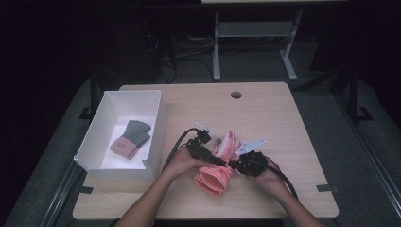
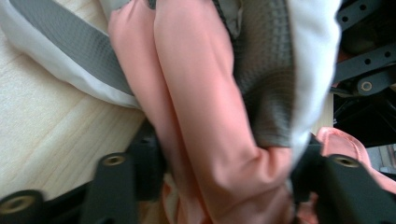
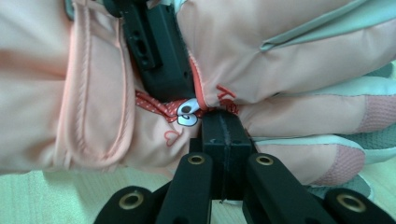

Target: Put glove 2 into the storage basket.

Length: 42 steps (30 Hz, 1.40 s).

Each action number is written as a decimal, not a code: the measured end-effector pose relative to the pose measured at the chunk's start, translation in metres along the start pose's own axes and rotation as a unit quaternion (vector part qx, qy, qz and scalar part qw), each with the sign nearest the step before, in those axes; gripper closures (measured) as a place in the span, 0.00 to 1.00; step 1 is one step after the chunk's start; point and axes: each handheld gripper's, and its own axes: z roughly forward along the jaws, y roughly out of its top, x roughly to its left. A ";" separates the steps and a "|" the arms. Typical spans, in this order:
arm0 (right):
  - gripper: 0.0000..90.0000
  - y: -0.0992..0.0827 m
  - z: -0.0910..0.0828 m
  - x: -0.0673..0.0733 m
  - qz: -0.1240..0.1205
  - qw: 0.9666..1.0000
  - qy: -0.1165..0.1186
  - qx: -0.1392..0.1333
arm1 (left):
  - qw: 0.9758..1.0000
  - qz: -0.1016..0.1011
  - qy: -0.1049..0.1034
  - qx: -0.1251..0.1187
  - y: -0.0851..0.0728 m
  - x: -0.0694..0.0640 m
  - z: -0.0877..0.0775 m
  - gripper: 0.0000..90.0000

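Note:
A pink padded glove [image 1: 213, 179] with grey and white palm panels lies on the wooden table [image 1: 283, 123] near its front edge, between both hands. My left gripper [image 1: 213, 158] comes in from the left, and its jaws press on a bunched fold of the pink glove [image 2: 205, 116] from both sides. My right gripper [image 1: 234, 165] comes in from the right with its jaws together, pinched on the glove's red-trimmed edge [image 3: 205, 100]. In the right gripper view one black jaw of the left gripper [image 3: 156, 51] sinks into the glove just above my right gripper [image 3: 223, 122].
A white open box [image 1: 160, 124] stands at the table's left and holds a pink and grey-green glove pair [image 1: 131, 138]. A round cable hole [image 1: 236, 94] sits at the far middle. Desk legs and cables lie on the floor beyond.

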 end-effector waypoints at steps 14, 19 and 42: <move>0.75 -0.011 -0.040 -0.004 0.040 0.999 0.019 -0.032 | 1.000 0.006 -0.006 -0.016 0.002 -0.008 -0.010 0.65; 0.54 -0.020 -0.053 -0.008 0.057 0.998 0.003 -0.035 | 0.999 0.006 0.004 -0.032 0.004 -0.016 -0.020 0.65; 0.09 -0.058 -0.054 -0.014 0.080 0.994 -0.076 -0.025 | 0.995 0.000 0.069 -0.072 0.021 -0.063 -0.111 0.64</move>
